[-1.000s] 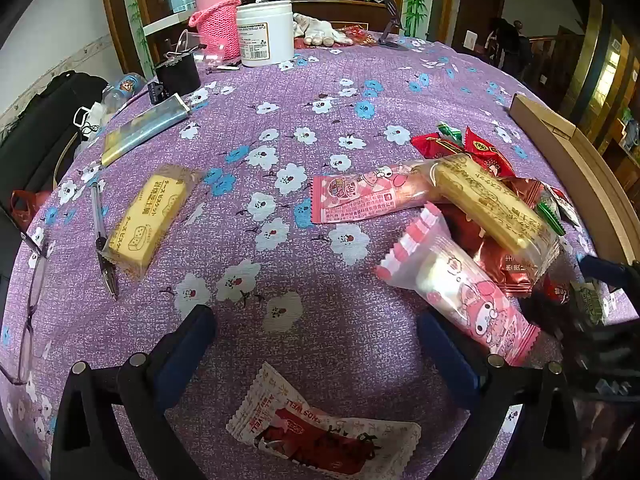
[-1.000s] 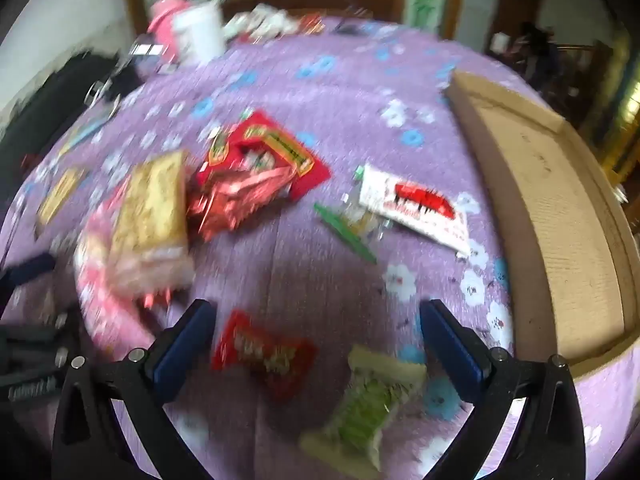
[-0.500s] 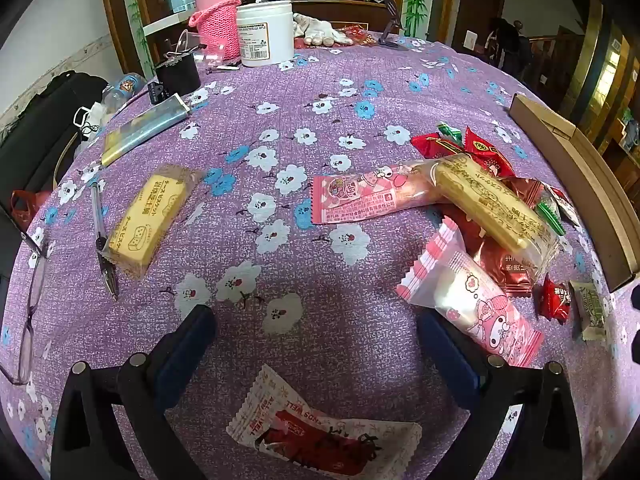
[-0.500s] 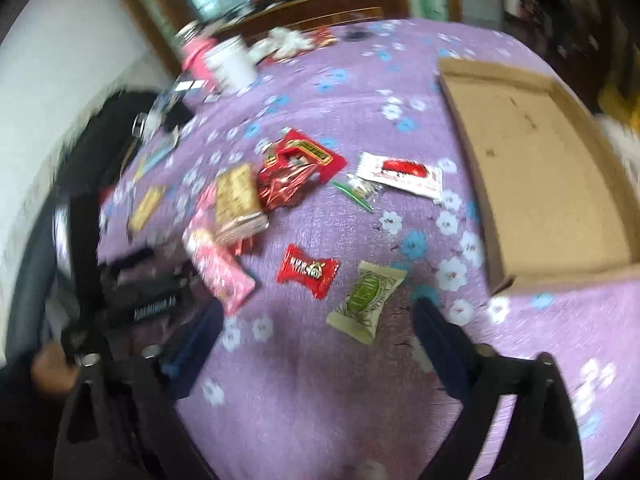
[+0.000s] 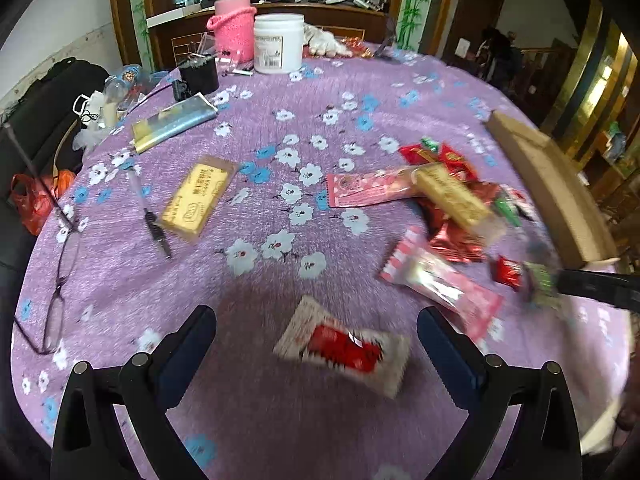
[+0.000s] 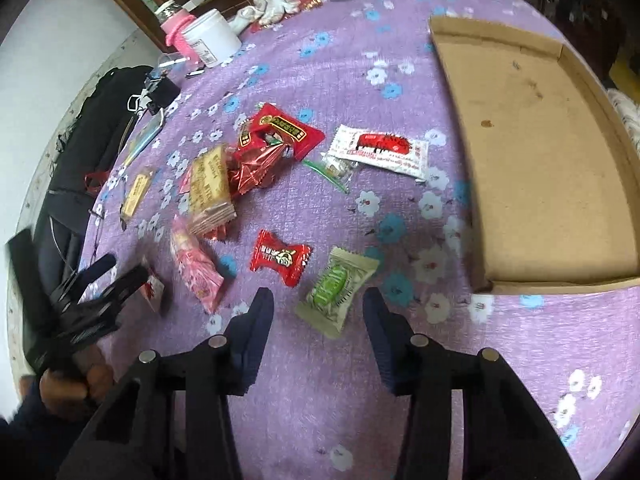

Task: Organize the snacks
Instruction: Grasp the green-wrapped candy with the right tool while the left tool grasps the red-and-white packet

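Sorting barely begun: the cardboard box [image 6: 536,136] lies bare while the snacks remain scattered on the purple tablecloth [image 6: 320,400].

The right gripper [image 6: 318,322], jaws parted and holding nothing, straddles the near end of a green candy [image 6: 336,288] beside the box. The left gripper [image 5: 316,344], spread wide and also unladen, frames a red-and-white packet [image 5: 344,348] without touching it.
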The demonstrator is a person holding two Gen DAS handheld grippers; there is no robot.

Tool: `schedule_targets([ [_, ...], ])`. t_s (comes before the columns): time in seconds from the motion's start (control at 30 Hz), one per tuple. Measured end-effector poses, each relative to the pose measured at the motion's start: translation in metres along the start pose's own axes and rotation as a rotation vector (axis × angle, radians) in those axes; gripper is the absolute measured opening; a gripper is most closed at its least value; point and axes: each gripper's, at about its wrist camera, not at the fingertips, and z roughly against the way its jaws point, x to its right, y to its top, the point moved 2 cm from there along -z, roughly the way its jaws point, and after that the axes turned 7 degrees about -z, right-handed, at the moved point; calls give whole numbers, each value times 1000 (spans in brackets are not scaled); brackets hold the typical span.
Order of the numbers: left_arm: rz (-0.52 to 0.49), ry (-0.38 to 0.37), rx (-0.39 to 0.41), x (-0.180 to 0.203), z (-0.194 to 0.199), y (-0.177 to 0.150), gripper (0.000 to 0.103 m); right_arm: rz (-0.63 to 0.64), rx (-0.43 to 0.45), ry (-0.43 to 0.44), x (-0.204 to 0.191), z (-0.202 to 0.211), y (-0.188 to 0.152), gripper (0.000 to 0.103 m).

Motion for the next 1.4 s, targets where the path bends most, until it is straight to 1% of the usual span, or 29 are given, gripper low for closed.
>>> schedule_targets([
  [0.03, 12, -16, 1, -3, 5, -1, 94, -1, -6, -8, -2, -3, 2, 46],
  [0.1, 45, -51, -17, -9, 12, -4, 87, -3, -18, -11, -5, -11, 4, 46],
  [0.13, 59, -66, -26, -12, 14, -6, 83, -4, -24, -29, -7, -16, 5, 46],
  [0.17, 66, -79, -30, -14, 16, -8, 82, -9, -35, -41, -8, -21, 5, 46],
  [0.2, 67, -75, -34, -15, 18, -10, 81, -13, -41, -39, -8, -24, 6, 46],
  [0.23, 70, -69, -36, -17, 20, -11, 80, -12, -50, -58, -9, -29, 6, 46],
  [0.27, 81, -74, -36, -19, 22, -13, 80, -8, -39, -67, -8, -30, 5, 43],
  [0.3, 93, -81, -40, -20, 23, -14, 79, -2, -24, -75, -9, -30, 5, 28],
  [0.33, 103, -88, -48, -22, 22, -14, 73, 4, -30, -92, -9, -31, 5, 23],
  [0.37, 109, -96, -54, -22, 21, -15, 70, 1, -26, -88, -9, -31, 6, 23],
  [0.4, 112, -105, -61, -21, 19, -15, 65, -4, -21, -87, -8, -30, 6, 19],
  [0.43, 110, -112, -72, -20, 16, -15, 62, -7, -14, -79, -8, -27, 6, 18],
  [0.53, 96, -139, -105, -11, 6, -12, 61, -6, 30, -49, -3, -11, 3, 18],
  [0.67, 124, -135, -171, -5, -10, -10, 63, -18, 77, -34, 9, 9, -1, 18],
  [0.8, 83, -112, -202, 7, -22, -10, 63, -47, 106, -8, 18, 22, -4, 18],
  [0.83, 69, -101, -202, 9, -25, -11, 58, -50, 113, 2, 20, 25, -3, 18],
  [0.87, 48, -69, -180, 12, -26, -12, 56, -51, 124, 11, 22, 29, -4, 18],
  [0.97, -11, -12, -152, 17, -26, -11, 29, -44, 148, 12, 21, 36, -7, 18],
  [1.0, -13, -8, -146, 16, -26, -12, 18, -41, 152, 15, 24, 38, -8, 18],
  [1.03, -10, -10, -145, 14, -26, -12, 13, -42, 159, 14, 24, 39, -8, 18],
  [1.1, 2, -17, -147, 9, -25, -12, 7, -48, 171, 11, 27, 43, -8, 18],
  [1.13, 6, -23, -147, 8, -24, -12, 5, -58, 176, 7, 30, 44, -5, 18],
  [1.23, 27, -22, -153, 4, -21, -13, 5, -77, 189, 4, 40, 48, -1, 18],
  [1.37, 93, -50, -126, -5, -10, -3, 6, -102, 209, 0, 54, 56, 7, 18],
  [1.4, 103, -62, -124, -6, -9, 1, 8, -101, 213, -3, 55, 57, 8, 18],
])
